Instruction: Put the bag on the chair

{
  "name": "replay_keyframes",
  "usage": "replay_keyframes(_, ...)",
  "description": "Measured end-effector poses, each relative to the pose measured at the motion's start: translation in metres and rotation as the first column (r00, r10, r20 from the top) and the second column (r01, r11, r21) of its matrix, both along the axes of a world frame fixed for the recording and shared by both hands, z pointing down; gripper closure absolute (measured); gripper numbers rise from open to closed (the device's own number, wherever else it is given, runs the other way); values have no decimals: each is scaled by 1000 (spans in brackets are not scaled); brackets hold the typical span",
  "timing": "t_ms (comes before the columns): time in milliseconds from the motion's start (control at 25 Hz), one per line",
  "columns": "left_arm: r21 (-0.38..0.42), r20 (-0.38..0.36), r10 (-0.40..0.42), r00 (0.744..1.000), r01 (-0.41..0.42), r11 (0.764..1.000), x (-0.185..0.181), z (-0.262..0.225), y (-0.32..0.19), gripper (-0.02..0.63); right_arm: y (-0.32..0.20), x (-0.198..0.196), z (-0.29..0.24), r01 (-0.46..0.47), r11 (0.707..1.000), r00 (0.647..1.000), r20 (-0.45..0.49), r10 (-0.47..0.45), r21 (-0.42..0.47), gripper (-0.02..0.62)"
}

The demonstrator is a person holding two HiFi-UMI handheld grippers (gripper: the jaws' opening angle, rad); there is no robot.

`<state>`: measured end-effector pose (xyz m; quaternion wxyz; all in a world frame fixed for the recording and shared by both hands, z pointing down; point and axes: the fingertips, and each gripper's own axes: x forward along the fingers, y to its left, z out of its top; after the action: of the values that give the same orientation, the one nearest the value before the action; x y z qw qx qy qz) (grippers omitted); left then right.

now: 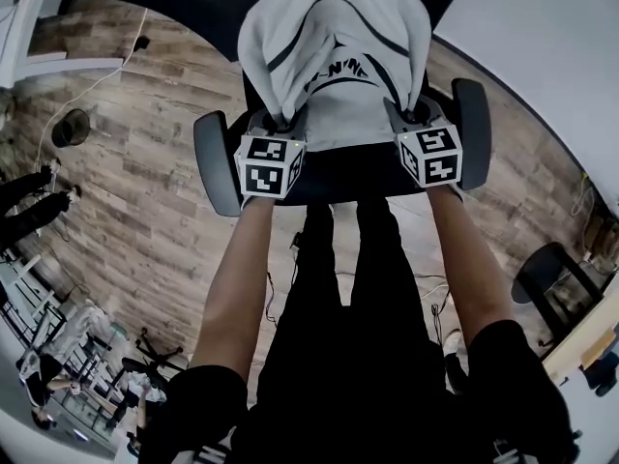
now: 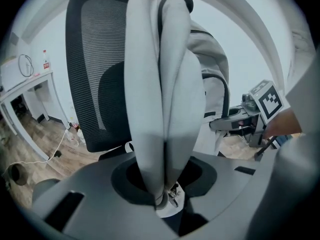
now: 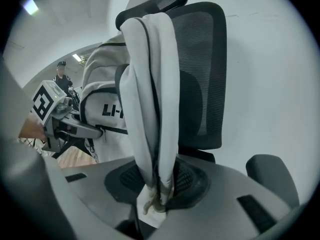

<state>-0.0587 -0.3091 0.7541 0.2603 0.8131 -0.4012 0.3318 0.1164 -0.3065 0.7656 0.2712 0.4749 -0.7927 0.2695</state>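
Facing a black mesh chair (image 1: 215, 162) at twelve o'clock in the head view, armrests at ten and two. Holding the white bag (image 1: 334, 56) low over its seat, by the backrest; resting or not, hard to tell. Pinching bunched bag fabric narrowly in the left gripper (image 1: 280, 124) at the bag's seven o'clock and in the right gripper (image 1: 413, 116) at five. Mid-placement, seemingly: next, settle the weight onto the seat, then let go.

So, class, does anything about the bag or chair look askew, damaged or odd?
Nothing stands out. The white bag hangs, gripped by the left claw and right claw, over the black chair, with no visible damage.
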Motion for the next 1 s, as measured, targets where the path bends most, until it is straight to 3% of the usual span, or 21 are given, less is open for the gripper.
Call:
replay_keyframes(320,46,-8,7,1000,-7,999,3,6,-4,472,-3,5,8,16,1000,1000,-10,-15,22,472)
replay_keyframes(640,25,5,-4,1000,4,1000,-16,8,4,318,12,-2,13,4,1000,999,-41,-5,-5,341)
replay_keyframes(840,51,-55,-20,998,22,998,-17,-24,9,298,20,7,-13,-74,997,997,2,74,-5,311)
replay_keyframes(1000,76,-63,-27,998,32,997,-25,-51,21,298,36,4,-39,-79,997,997,6,79,3,304)
